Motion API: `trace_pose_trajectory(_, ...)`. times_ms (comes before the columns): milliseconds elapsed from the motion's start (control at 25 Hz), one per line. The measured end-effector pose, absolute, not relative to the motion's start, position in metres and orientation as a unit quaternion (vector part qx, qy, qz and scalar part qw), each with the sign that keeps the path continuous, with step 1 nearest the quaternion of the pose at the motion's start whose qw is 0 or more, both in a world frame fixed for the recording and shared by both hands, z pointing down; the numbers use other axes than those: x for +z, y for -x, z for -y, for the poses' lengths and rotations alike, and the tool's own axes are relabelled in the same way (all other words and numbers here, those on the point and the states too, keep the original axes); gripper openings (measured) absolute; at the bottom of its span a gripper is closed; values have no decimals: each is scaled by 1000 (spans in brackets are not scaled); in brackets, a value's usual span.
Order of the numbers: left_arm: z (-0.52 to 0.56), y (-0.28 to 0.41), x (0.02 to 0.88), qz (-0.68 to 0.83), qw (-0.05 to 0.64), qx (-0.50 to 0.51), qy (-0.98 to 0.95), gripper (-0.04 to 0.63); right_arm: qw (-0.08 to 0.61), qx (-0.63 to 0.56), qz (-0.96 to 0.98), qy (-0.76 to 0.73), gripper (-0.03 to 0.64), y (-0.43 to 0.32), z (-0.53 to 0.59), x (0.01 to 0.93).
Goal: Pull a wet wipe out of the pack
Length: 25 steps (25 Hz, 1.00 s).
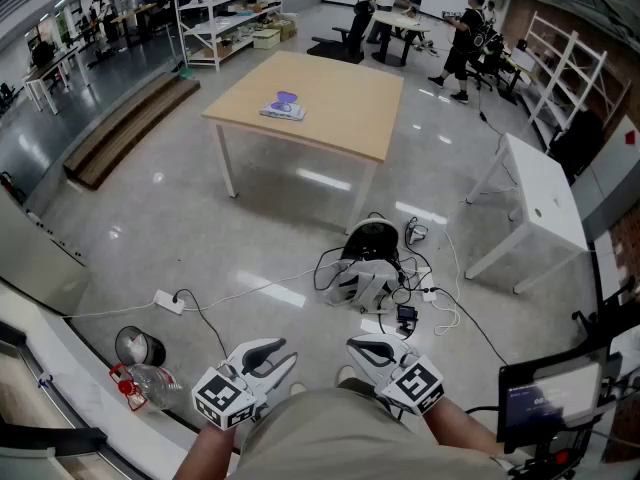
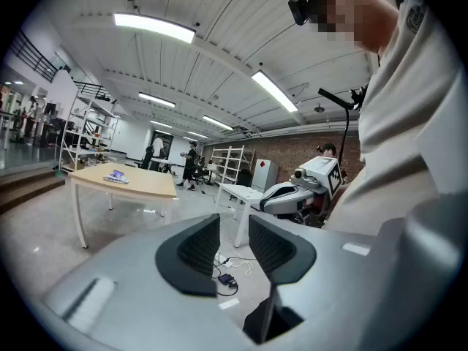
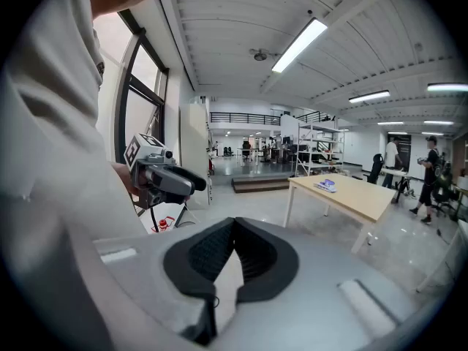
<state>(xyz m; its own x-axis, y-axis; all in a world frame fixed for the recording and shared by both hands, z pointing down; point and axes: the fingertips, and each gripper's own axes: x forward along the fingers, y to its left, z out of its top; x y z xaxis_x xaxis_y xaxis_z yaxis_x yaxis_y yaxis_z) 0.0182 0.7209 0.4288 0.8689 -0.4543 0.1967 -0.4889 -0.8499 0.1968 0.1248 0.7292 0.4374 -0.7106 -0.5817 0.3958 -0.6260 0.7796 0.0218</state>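
1. On the table (image 1: 345, 118), upper centre of the head view, the wet wipe pack (image 1: 283, 108) lies well apart from both grippers.
2. Its own view shows the left gripper (image 2: 234, 231) with jaws apart, empty.
3. Its own view shows the right gripper (image 3: 234, 224) with tips together, empty.

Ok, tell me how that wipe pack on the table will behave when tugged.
The pack lies flat and low, so it probably won't tip or roll. It looks small, likely light, so it may slide on the smooth table when tugged. Too distant to judge stiffness.
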Motion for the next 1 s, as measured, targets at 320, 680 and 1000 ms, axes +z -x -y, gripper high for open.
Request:
trace_pose_trajectory(320,-725,-8,431,247,131,74,-957,130,198,64,924,-322,3,-115,-733,439)
trace_pose_trajectory(680,-723,7,438,250,129,74,-957,130,195,71,923,-324,2,-100,-726,444)
trace_pose_trajectory(1000,-721,16,438,250,134,73,-956,5,199,75,921,-327,2,-93,-720,442)
